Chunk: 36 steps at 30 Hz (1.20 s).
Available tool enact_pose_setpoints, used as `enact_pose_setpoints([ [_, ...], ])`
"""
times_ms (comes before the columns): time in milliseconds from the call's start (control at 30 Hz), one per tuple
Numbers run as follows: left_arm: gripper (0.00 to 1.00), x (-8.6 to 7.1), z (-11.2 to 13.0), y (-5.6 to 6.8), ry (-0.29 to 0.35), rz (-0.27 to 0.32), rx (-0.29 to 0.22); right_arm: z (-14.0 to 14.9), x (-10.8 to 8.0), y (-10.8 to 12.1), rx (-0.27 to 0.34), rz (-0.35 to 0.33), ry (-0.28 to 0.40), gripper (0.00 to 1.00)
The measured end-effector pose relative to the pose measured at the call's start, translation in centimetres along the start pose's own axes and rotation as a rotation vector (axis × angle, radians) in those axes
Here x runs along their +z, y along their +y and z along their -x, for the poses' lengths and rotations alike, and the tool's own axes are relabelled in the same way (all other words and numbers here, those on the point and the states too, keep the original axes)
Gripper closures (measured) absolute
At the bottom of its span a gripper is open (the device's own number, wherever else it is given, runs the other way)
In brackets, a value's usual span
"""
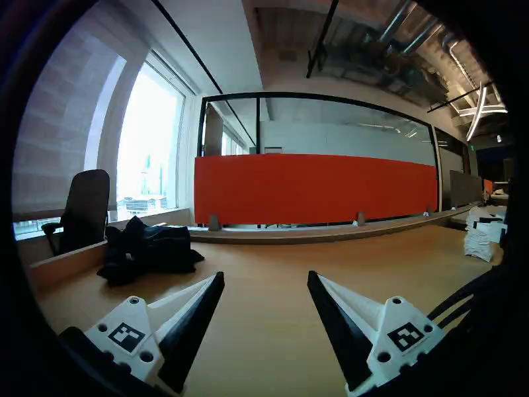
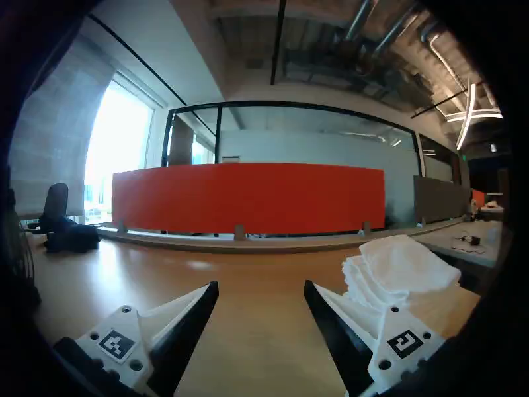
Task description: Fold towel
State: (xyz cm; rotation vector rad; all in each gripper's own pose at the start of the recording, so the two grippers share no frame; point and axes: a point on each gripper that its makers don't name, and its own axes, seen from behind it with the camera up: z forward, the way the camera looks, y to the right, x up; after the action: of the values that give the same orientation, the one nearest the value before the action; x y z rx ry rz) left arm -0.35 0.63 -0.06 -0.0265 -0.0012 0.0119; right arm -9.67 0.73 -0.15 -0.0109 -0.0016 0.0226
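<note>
2 wide-open grippers above a wooden table, folded towels off to the right.
The left gripper [image 1: 264, 274] and right gripper [image 2: 261, 284] both have fingers spread wide and grip nothing. Open table [image 2: 264, 264] runs ahead of each to the red divider [image 1: 311, 188] along the far edge. The stack of white towels [image 2: 400, 268] lies just beyond the right gripper's right finger, near the table's right edge. A black bundle [image 1: 145, 248] sits ahead-left of the left gripper.

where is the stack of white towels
In the right gripper view, the stack of white towels sits right of centre on the wooden table, just beyond the right gripper.
</note>
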Motion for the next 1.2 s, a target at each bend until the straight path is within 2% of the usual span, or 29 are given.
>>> enact_pose_setpoints([
  [1200, 0.07, 0.34, 0.73, 0.15, 0.002, 0.000, -0.002, 0.01, -0.02, 0.00, 0.000, 0.000, 0.000, 0.00],
])
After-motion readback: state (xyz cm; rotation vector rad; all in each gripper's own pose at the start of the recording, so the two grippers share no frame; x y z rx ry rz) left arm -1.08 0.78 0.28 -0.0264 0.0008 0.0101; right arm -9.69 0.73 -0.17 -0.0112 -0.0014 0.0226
